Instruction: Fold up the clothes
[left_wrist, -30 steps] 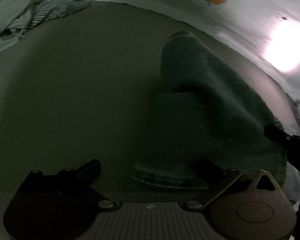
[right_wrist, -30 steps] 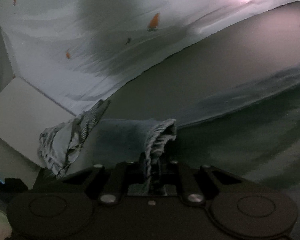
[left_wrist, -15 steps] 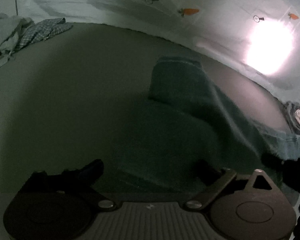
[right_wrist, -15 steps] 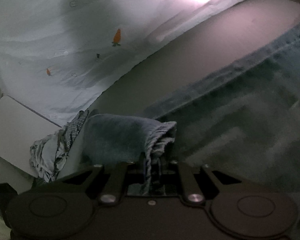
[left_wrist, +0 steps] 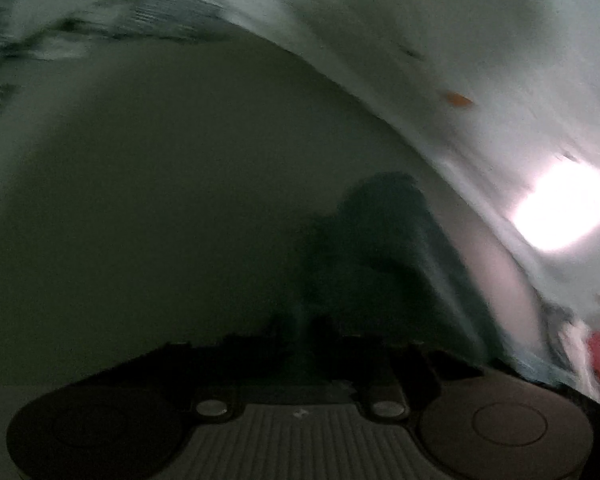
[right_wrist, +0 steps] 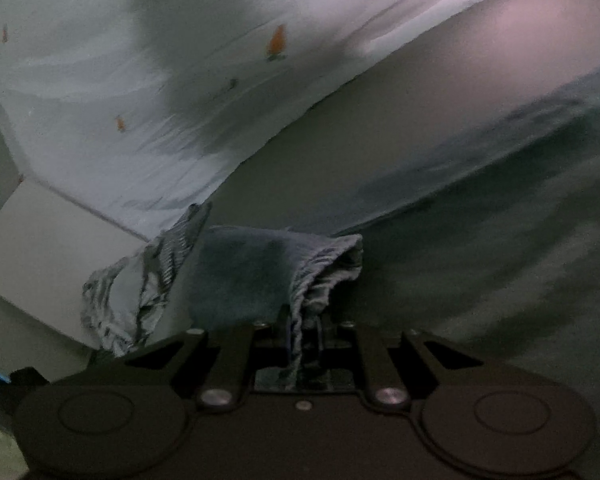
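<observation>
- Surface: a smooth, matte, olive-grey table (left_wrist: 172, 208) fills the left and centre of your left wrist view; its far edge curves across the upper frame.
- Beyond it hangs a pale sheet (right_wrist: 100, 80), softly wrinkled, printed with small orange carrot shapes. A bright glare (left_wrist: 560, 212) burns at the right of the left view.
- Jeans (right_wrist: 252, 272): blue denim, heavy weave, thick stitched hem. In the right wrist view one bunched end stands just above the gripper at lower centre; the rest spreads flat and blurred across the right half of the frame.
- In the left wrist view the jeans (left_wrist: 388, 248) show as a dark folded mass, lower centre to right, resting on the table.
- Your right gripper (right_wrist: 304, 328): jaws nearly together and easing apart, with the gathered, ridged hem clamped between them.
- Your left gripper (left_wrist: 304, 332): jaws drawn fully together at lower centre. A dim strip of cloth seems to sit between the tips, but the frame is too dark and smeared to tell whether it is gripped.
- Striped grey-and-white cloth (right_wrist: 140, 280), crumpled, lies at the left of the right view, just beside the denim; a similar striped heap (left_wrist: 140, 20) sits at the upper left of the left view.
- Red-and-white items (left_wrist: 596, 360) show at the far right edge, blurred.
</observation>
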